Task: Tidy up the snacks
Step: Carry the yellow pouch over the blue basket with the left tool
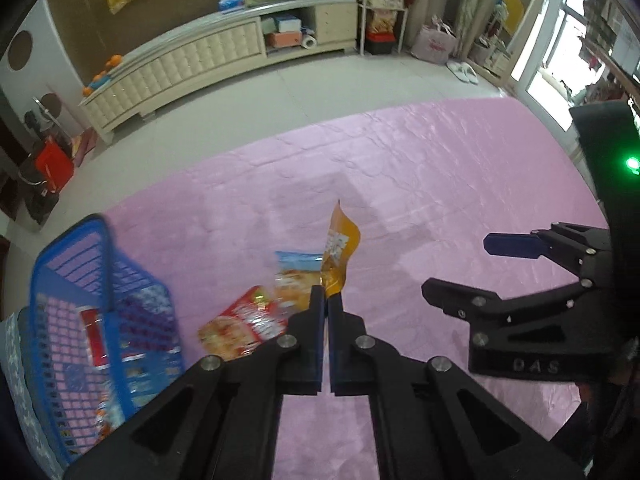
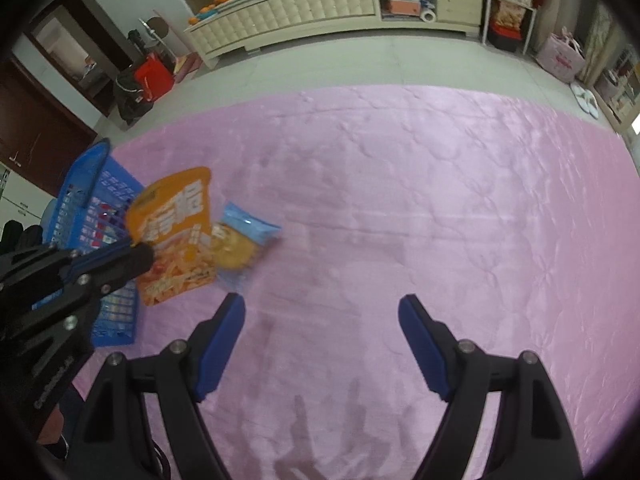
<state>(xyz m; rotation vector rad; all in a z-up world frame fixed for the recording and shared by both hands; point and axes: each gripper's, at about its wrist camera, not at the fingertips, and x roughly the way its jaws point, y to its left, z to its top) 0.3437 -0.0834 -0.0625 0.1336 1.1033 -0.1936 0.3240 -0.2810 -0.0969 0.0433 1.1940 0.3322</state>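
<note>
**A:** Pink quilted blanket (image 2: 400, 208) under everything, then the blue plastic basket (image 1: 104, 320) at its left edge. Where does your load sit against that?

**B:** You've got the orange snack pouch (image 1: 338, 252) pinched by a lower corner in your left gripper (image 1: 326, 300), jaws pressed together on the foil, and it hangs clear of the blanket. The basket lies to the left of that gripper and nearer you, so the carry goes leftward and down (your left hand is plainly the nearer one). The pouch's long axis stands roughly upright from the jaws, and from the right wrist view its broad face shows.

**A:** And your other hand?

**B:** Your right gripper (image 2: 322, 340) is spread wide with nothing between the fingers, hovering over bare blanket, well apart from the snacks.

**A:** What's left down there?

**B:** A red-and-orange packet (image 1: 240, 328) and a blue-topped clear bag (image 2: 244, 240) lie just beside each other near the basket.

**A:** Anything doubtful?

**B:** The basket is blurred; a red packet (image 1: 94, 336) shows inside, others I can't tell apart.
</note>
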